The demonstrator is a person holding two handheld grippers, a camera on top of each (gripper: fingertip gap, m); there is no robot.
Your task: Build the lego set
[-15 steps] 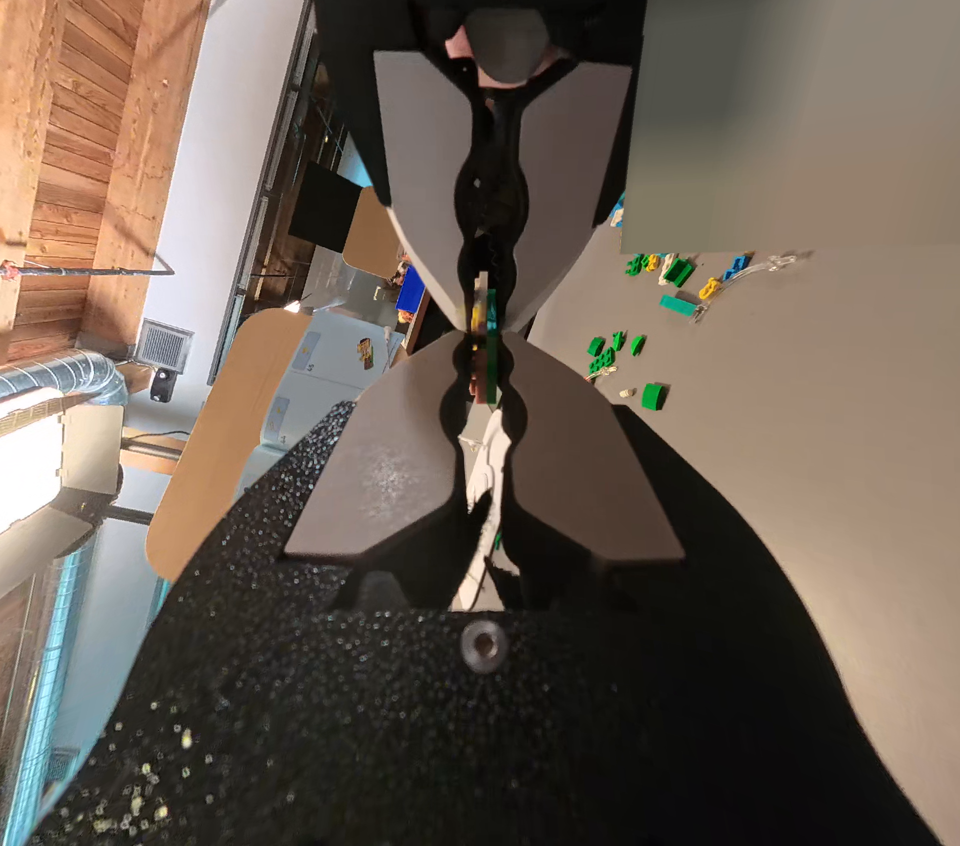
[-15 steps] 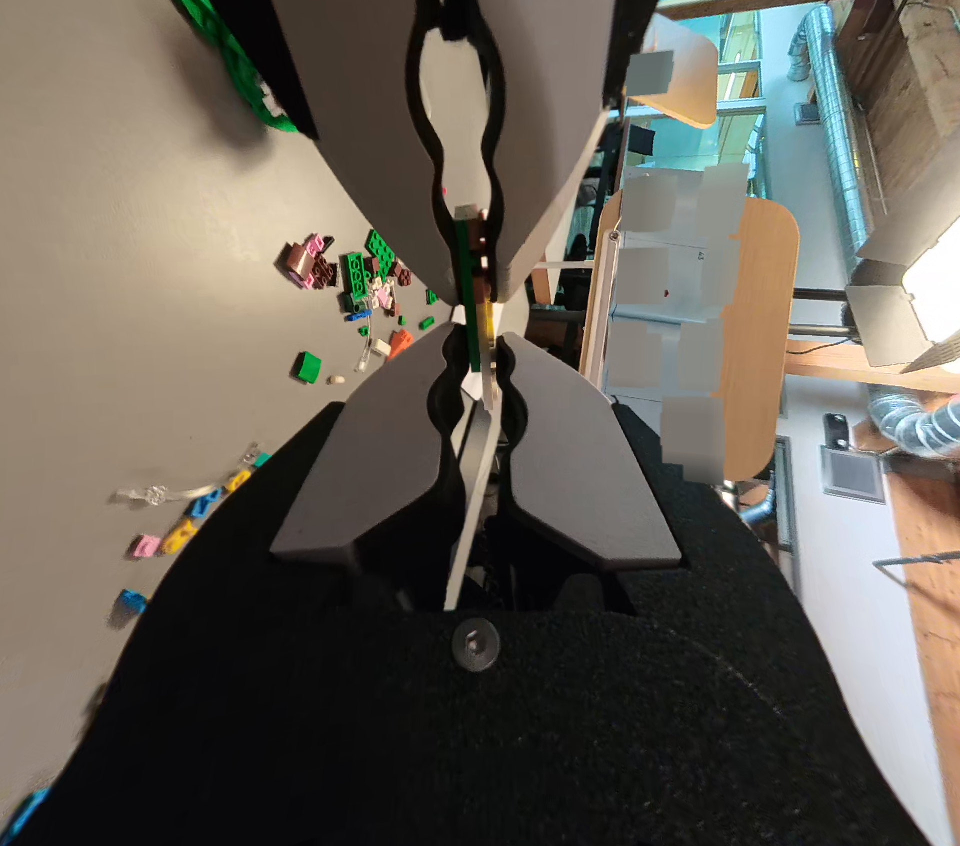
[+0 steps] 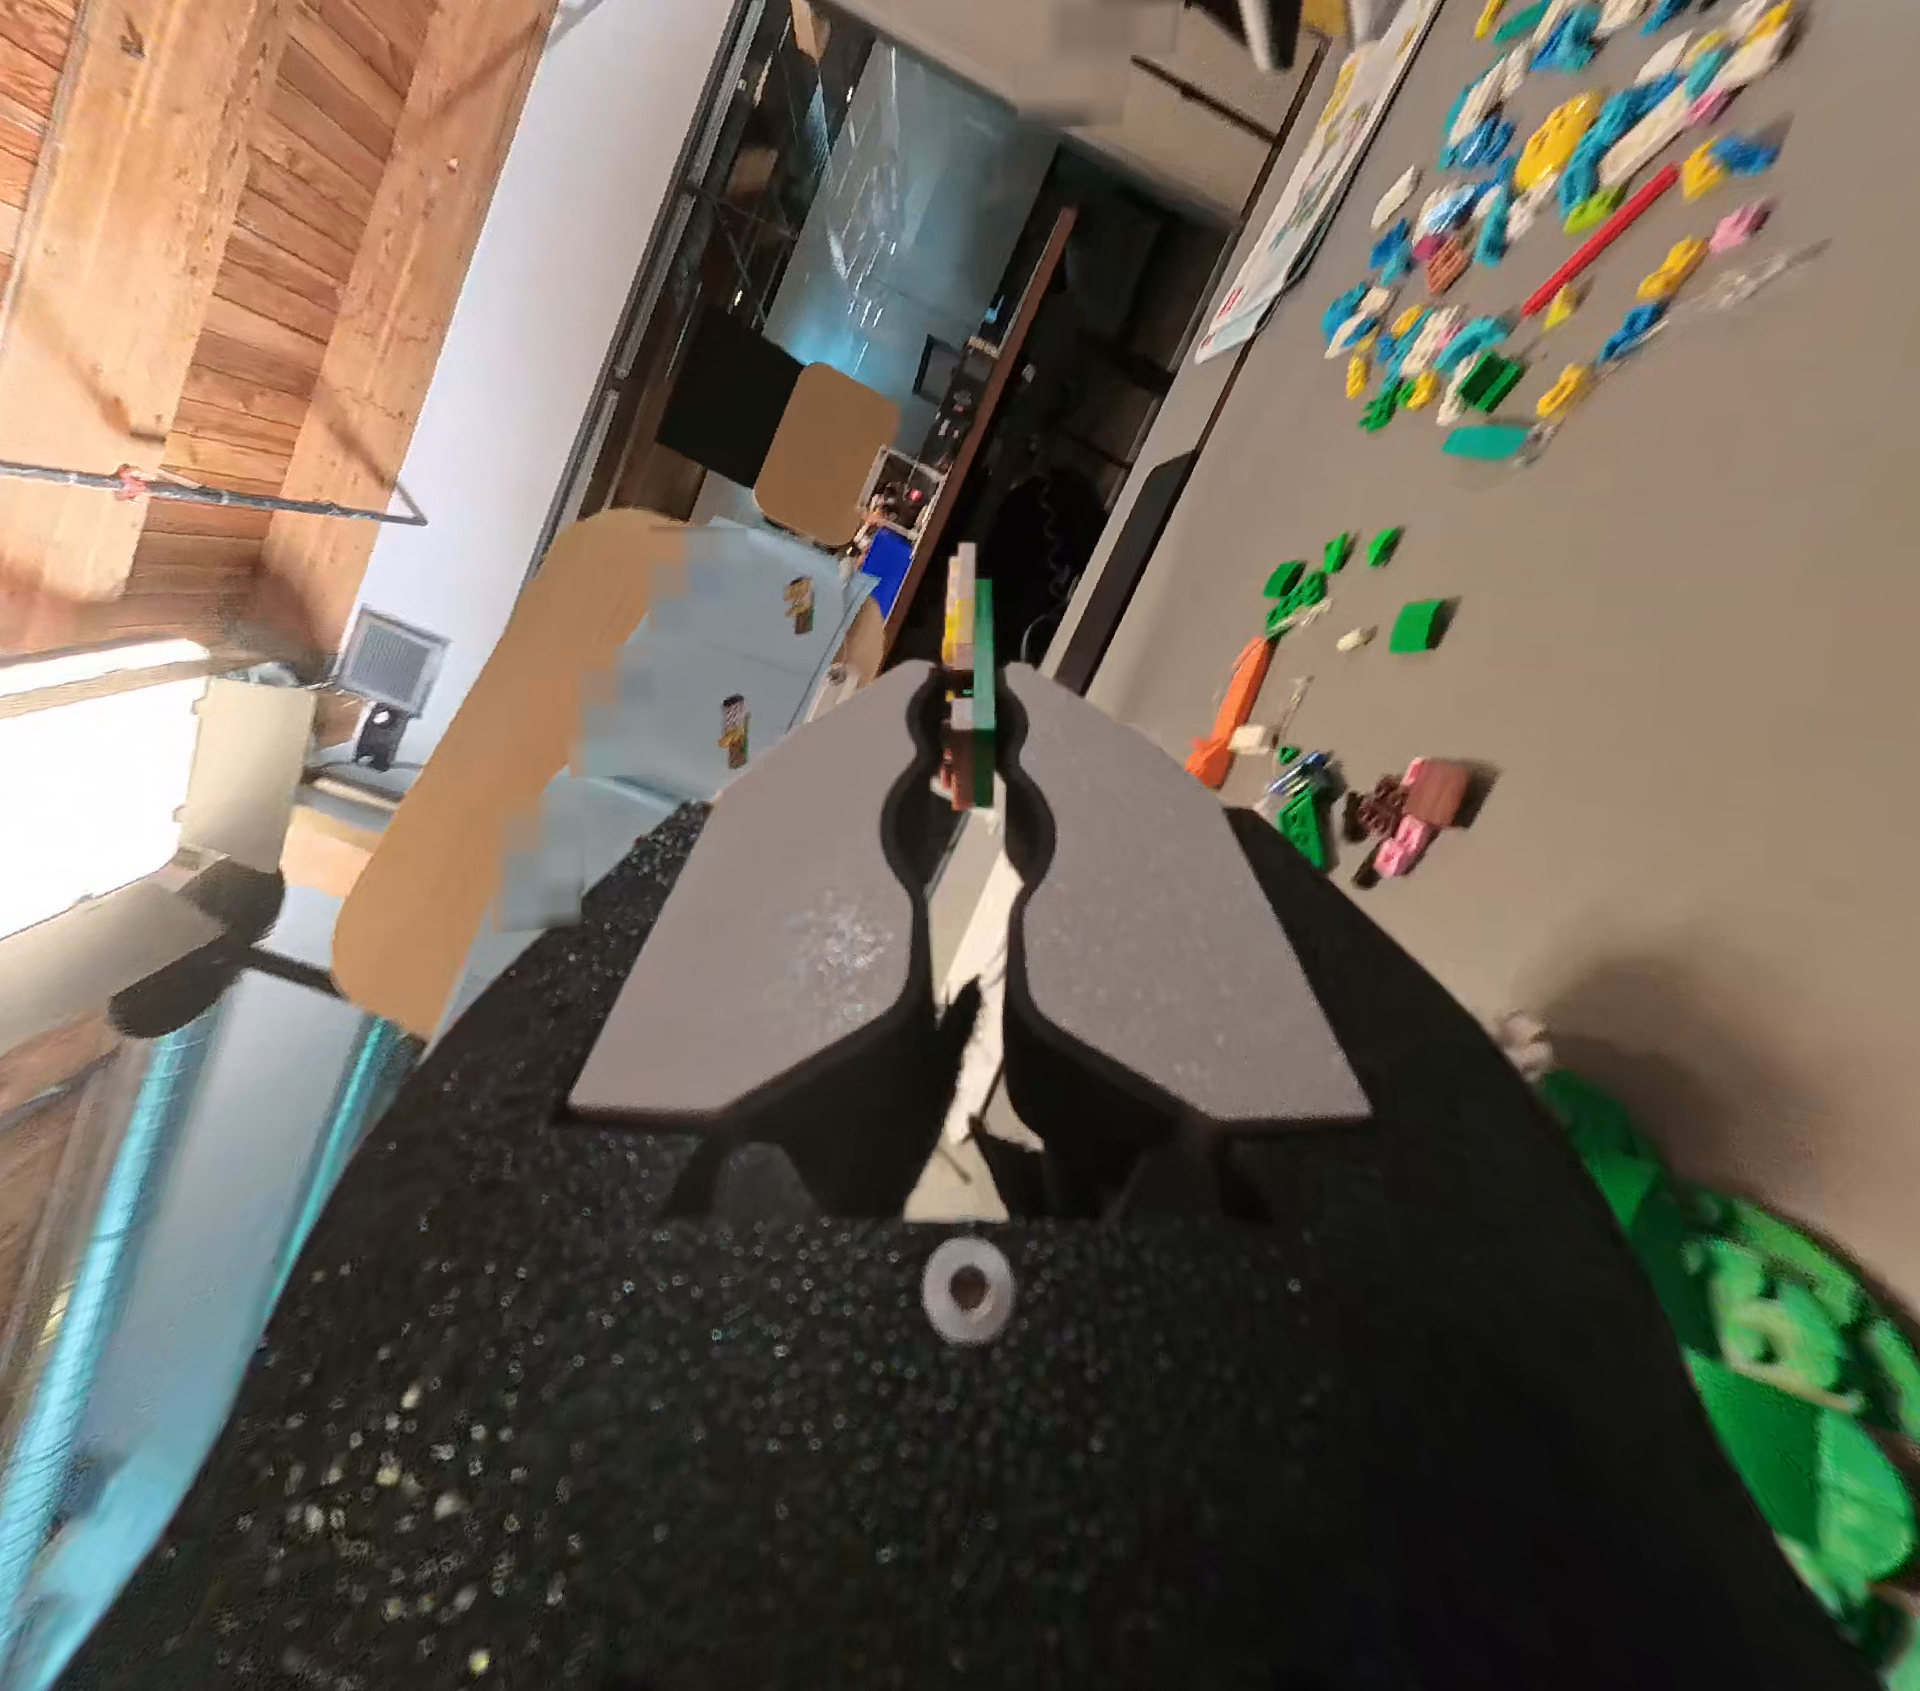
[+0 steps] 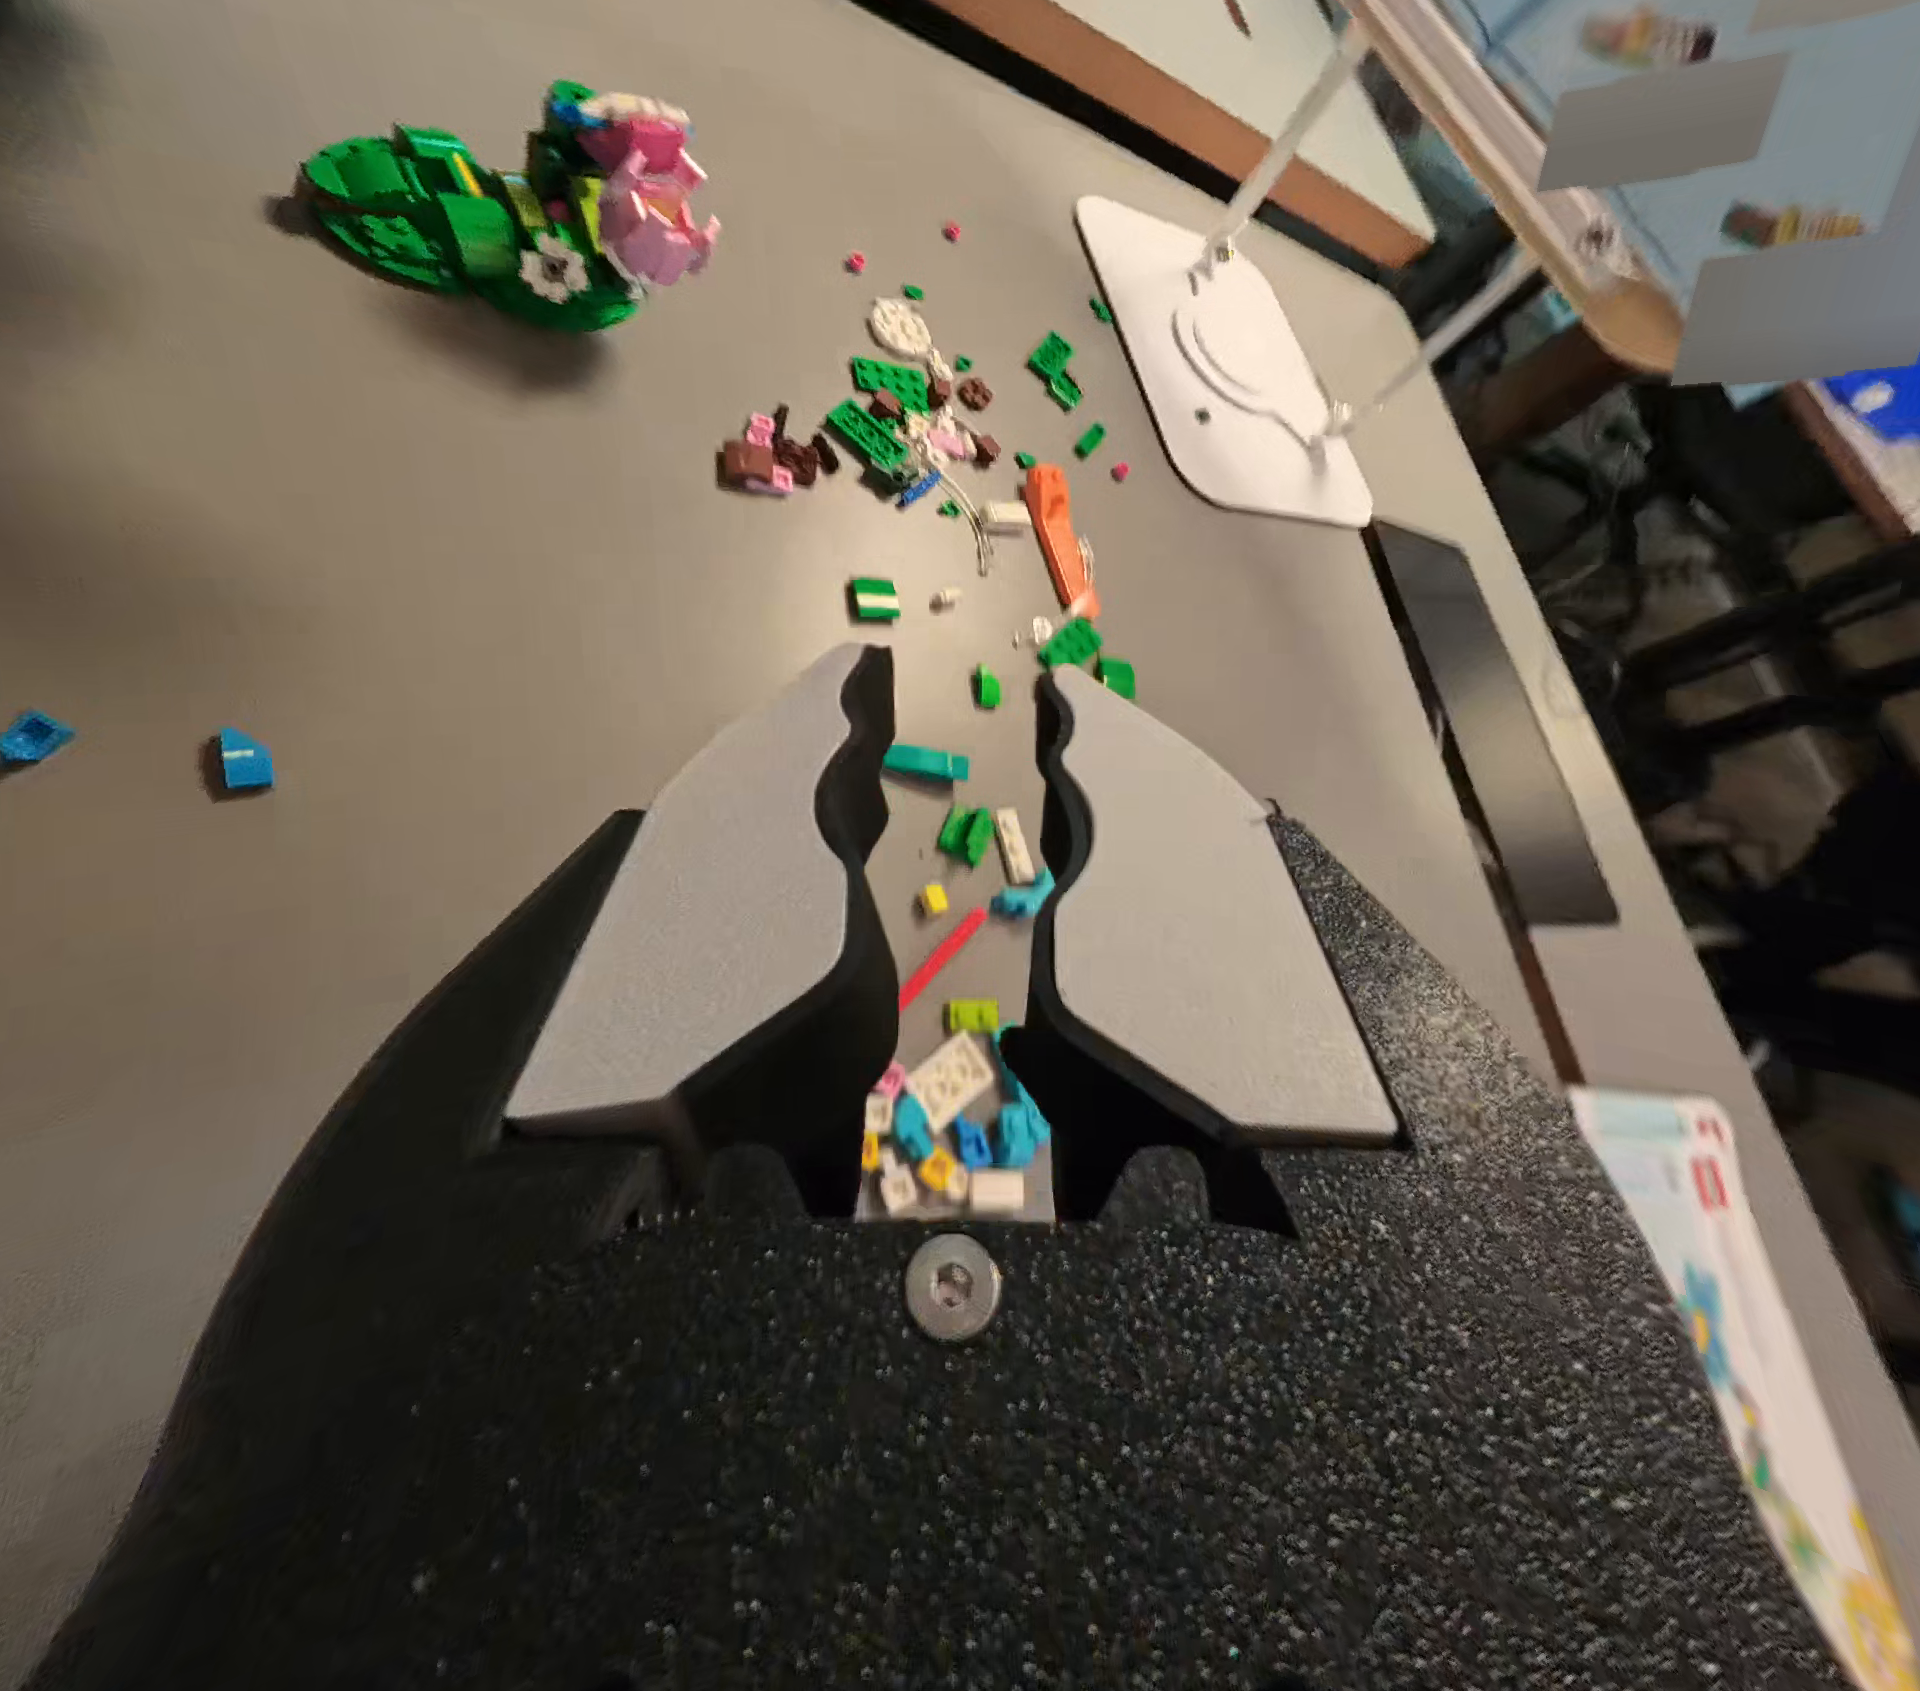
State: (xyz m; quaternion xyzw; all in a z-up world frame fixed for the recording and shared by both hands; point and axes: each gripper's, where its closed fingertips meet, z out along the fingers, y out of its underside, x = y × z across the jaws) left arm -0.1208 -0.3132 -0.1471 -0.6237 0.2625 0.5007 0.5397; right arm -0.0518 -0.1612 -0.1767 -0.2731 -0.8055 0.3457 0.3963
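My left gripper is shut on a thin lego assembly: a green plate edge-on with brown, white, pink and yellow bricks on its left face. It is held in the air beside the grey table. My right gripper is open and empty, low over loose bricks on the table. A green lily-pad model with a pink flower stands at the far left. Part of the green model shows at the bottom right of the left wrist view.
More loose bricks and an orange separator lie ahead of the right gripper. A white stand base and a black slab sit near the table's right edge. A booklet lies at lower right. Two blue bricks lie left.
Both grippers were shut on the assembly, facing each other. The right gripper has let go, opened and swung down over the loose bricks. The left gripper still holds the assembly.
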